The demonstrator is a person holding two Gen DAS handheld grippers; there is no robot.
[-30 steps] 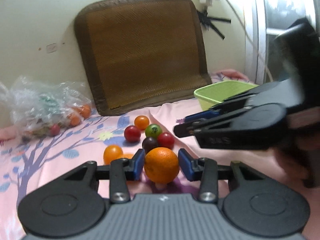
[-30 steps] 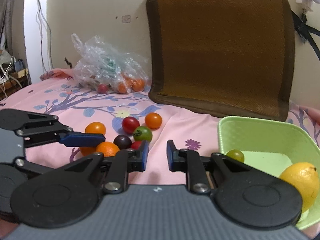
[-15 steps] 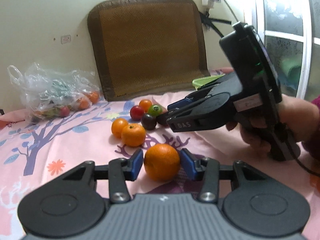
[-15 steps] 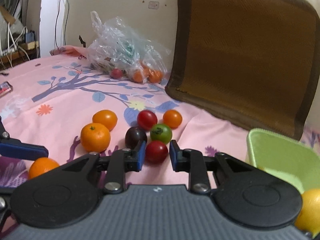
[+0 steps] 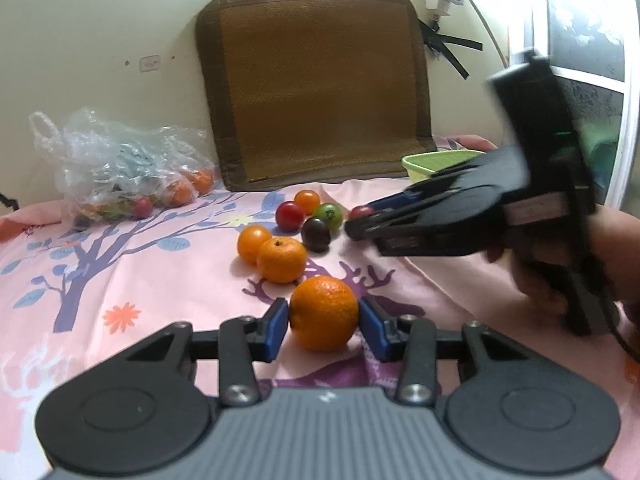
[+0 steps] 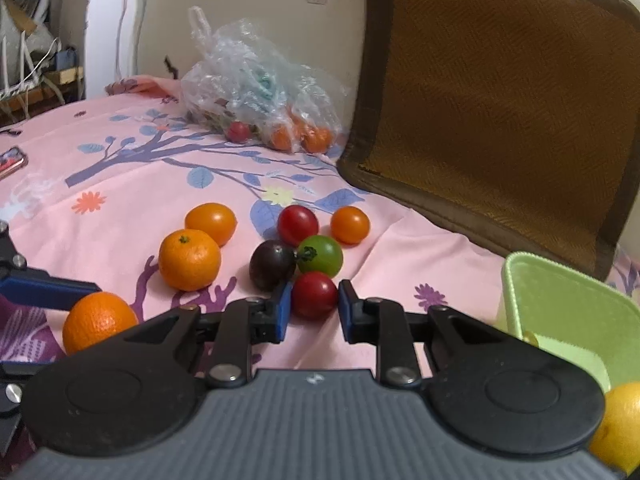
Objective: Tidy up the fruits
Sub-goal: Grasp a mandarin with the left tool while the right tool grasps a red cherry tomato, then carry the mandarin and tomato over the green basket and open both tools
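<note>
Pink flowered bedsheet [image 6: 120, 184] gives soft footing: the left gripper [image 5: 323, 322] clamps an orange [image 5: 323, 312], the right gripper [image 6: 313, 305] a red tomato [image 6: 314, 294]; squeezing harder could burst the tomato, or nudge the dark tomato [image 6: 272, 264] beside it.

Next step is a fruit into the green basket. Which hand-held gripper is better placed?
Right. The right hand-held gripper is shut on the red tomato, and the green basket lies just beside it. The left hand-held gripper, its jaws just closing on the orange, sits farther from the basket.
</note>
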